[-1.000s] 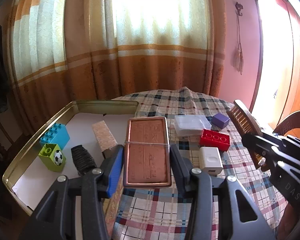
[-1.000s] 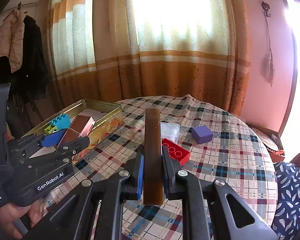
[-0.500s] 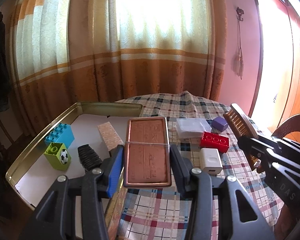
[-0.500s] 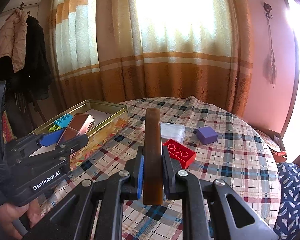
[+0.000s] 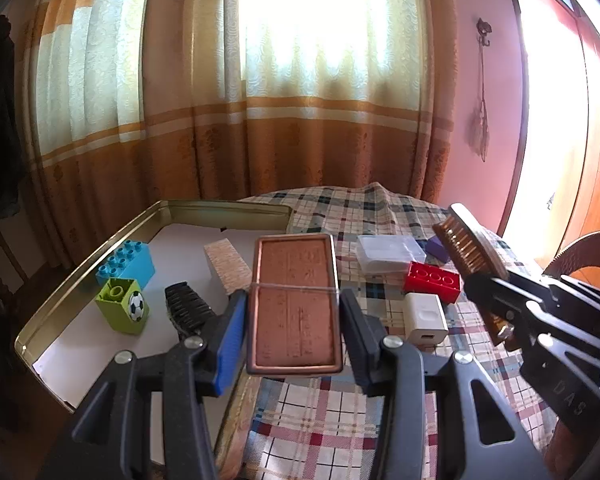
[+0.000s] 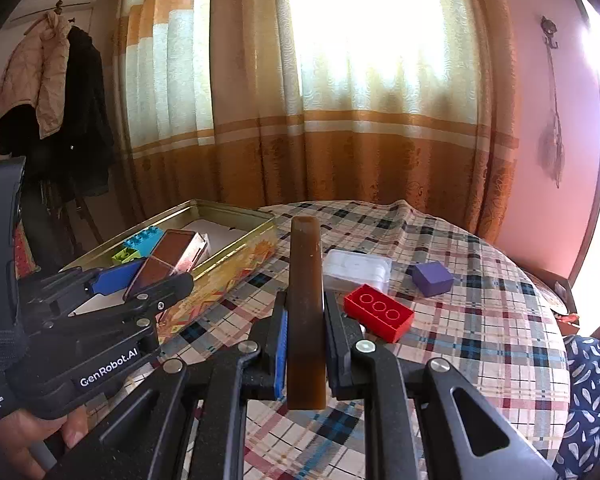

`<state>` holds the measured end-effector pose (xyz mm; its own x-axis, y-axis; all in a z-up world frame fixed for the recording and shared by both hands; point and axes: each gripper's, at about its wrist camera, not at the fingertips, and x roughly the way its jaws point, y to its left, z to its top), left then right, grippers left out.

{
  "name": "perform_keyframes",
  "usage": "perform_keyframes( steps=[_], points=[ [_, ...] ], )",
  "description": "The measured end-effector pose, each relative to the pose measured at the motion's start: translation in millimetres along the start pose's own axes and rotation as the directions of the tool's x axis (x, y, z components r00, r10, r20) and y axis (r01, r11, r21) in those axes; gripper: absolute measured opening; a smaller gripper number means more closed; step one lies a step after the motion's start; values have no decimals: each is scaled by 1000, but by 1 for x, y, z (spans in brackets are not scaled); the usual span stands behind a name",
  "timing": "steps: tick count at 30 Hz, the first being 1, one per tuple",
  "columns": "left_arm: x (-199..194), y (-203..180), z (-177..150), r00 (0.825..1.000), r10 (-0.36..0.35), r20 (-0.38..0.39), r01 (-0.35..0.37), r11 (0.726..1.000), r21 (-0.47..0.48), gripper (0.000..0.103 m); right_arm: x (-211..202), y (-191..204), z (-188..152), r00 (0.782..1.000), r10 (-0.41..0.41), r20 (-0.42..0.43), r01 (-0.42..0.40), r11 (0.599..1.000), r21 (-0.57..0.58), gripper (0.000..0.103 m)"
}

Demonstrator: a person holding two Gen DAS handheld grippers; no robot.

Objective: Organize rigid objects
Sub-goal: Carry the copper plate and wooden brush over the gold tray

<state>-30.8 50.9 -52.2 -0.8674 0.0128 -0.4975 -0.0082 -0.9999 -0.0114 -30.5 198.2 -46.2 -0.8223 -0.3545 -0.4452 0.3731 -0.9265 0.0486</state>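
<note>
My left gripper [image 5: 294,304] is shut on a flat brown case [image 5: 294,280] bound with a rubber band. It holds the case level above the right wall of the gold tin box [image 5: 80,260]. In the right wrist view the left gripper [image 6: 148,276] hangs over the tin box [image 6: 236,256] with the case [image 6: 172,248] pointing into it. My right gripper [image 6: 304,320] is shut on a brown comb [image 6: 305,300], seen edge-on above the checked cloth. From the left wrist view the comb [image 5: 468,244] shows its teeth, off to the right of the case.
Inside the tin lie a blue brick [image 5: 126,262], a green brick with a football [image 5: 122,310], a black ribbed piece [image 5: 188,308] and a cork-like block [image 5: 228,264]. On the cloth rest a clear box [image 5: 388,252], a red brick [image 5: 432,280], a white charger [image 5: 426,316] and a purple cube [image 6: 432,278].
</note>
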Motion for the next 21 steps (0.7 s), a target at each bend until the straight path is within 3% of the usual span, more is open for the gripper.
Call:
perform_keyframes(
  steps=[21],
  points=[
    [-15,12,-1,1000,0,16,0,1000,-9,45,7,20,2,999,42,-21,-43,999,-18,17]
  ],
)
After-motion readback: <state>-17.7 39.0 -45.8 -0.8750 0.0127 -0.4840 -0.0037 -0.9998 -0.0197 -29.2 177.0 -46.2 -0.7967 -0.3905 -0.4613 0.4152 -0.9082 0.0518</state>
